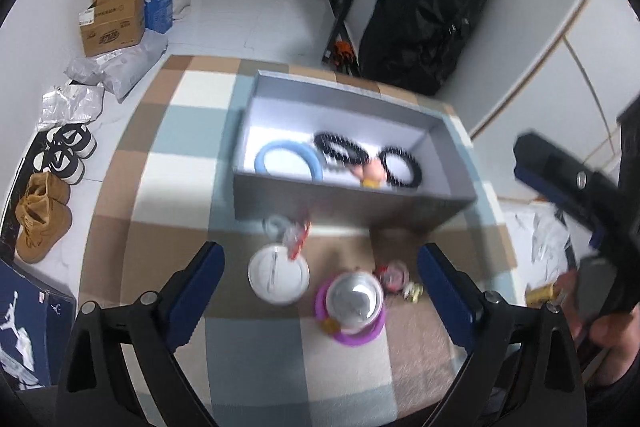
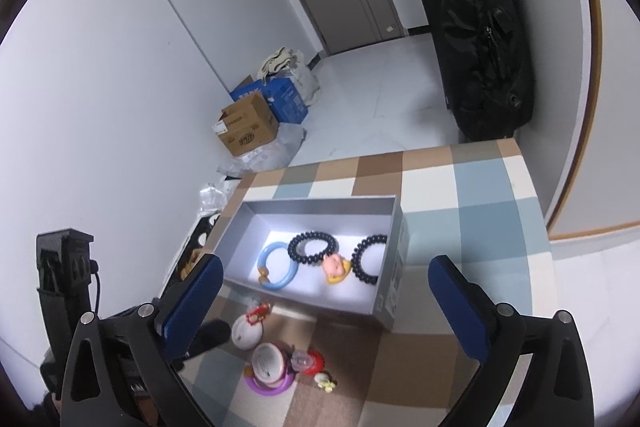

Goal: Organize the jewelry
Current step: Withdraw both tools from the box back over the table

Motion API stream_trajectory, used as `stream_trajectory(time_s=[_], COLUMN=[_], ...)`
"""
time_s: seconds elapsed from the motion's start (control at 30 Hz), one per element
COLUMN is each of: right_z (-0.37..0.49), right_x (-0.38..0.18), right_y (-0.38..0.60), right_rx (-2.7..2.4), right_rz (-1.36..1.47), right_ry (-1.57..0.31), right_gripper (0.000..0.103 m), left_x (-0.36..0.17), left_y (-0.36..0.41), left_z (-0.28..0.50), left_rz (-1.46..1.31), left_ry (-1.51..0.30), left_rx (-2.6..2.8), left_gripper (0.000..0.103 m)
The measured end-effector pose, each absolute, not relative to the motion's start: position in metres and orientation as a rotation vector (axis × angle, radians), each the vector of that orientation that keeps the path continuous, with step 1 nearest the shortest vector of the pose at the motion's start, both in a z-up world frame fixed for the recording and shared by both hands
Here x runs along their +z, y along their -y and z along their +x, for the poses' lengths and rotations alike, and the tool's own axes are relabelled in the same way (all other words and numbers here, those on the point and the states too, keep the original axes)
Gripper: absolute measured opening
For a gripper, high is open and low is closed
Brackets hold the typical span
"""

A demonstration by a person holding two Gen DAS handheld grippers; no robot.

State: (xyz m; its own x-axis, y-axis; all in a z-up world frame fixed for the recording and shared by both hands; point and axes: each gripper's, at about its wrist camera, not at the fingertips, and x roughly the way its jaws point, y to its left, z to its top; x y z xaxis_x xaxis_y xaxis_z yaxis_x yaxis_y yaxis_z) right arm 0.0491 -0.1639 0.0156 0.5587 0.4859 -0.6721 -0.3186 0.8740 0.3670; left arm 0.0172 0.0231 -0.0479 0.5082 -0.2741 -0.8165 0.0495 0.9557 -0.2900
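Note:
An open grey box (image 1: 352, 201) (image 2: 390, 301) stands on the checked tablecloth (image 1: 168, 163) (image 2: 476, 187). Inside it lie a light blue ring (image 1: 288, 157) (image 2: 276, 263), two black beaded bracelets (image 1: 342, 149) (image 2: 314, 247) and a pink and yellow charm (image 2: 337, 267). In front of the box lie a white round case (image 1: 279, 275) (image 2: 246, 335), a silver-topped purple ring (image 1: 354, 305) (image 2: 269, 371) and small red trinkets (image 2: 310, 363). My left gripper (image 1: 320, 287) is open above these. My right gripper (image 2: 326, 311) is open and empty over the box's near side.
Cardboard and blue boxes (image 1: 116, 19) (image 2: 260, 119), plastic bags and shoes (image 1: 42, 215) lie on the floor at the left. A black bag (image 1: 432, 3) (image 2: 476, 27) leans on the wall behind the table. The right gripper's body (image 1: 580, 215) shows at the right.

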Motion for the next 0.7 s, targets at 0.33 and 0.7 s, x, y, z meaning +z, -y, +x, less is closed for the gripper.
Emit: stream_trajectory(time_s=[0.33,0.7], right_z=[0.043,0.039], right_x=[0.012,0.015], right_y=[0.171,0.174], right_rx=[0.454,0.457], right_rz=[0.213,0.214], right_ry=[-0.871,-0.865], right_gripper=[0.103,0.103], left_x=[-0.065,-0.075], left_y=[-0.003,0.003], left_z=[0.010,0.013], left_rz=[-0.062,-0.044], left_ry=[-1.124,-1.152], left_rx=[-0.210,-0.265], left_gripper=[0.094,0.081])
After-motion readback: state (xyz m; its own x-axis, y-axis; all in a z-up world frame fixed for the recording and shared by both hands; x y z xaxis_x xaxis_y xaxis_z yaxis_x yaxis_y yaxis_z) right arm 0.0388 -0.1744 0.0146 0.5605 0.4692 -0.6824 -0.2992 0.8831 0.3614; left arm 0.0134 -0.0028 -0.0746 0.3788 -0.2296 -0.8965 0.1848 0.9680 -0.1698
